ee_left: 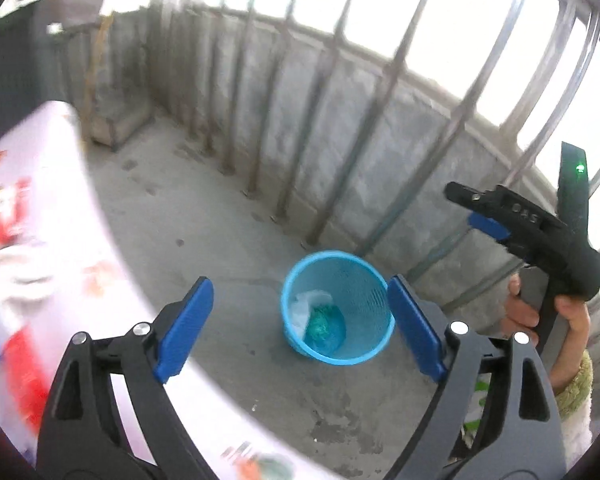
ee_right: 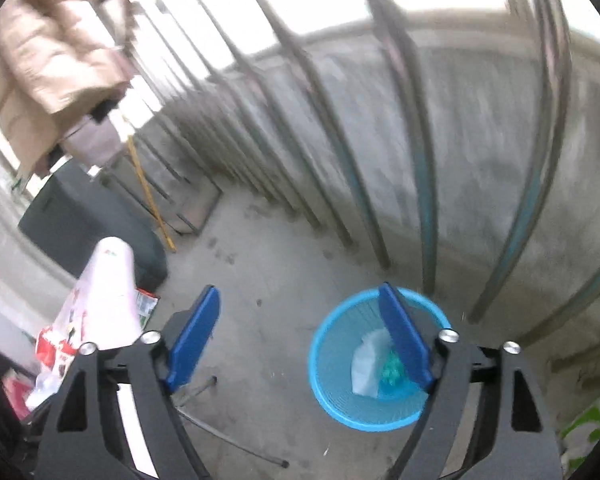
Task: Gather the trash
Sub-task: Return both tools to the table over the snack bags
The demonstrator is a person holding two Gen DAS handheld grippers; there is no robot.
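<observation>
Both pairs of fingers are seen spread, nothing between them. The bin [ee_left: 337, 307], holding trash [ee_left: 324, 322], stands lower centre. Remaining litter [ee_left: 8, 276] on the table [ee_left: 68, 184] lies at frame left, judged nearer the left gripper [ee_left: 300, 330]; the right gripper [ee_right: 300, 334] overlaps the bin.

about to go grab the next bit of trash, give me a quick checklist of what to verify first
1. left gripper empty, jaws apart: ok
2. right gripper empty, jaws apart: ok
3. blue bin upright on the floor: ok
4. white wrapper and green wad inside the bin: ok
5. trash left on the patterned table: cannot tell, too blurred
6. floor around the bin free of dropped scraps: ok
</observation>
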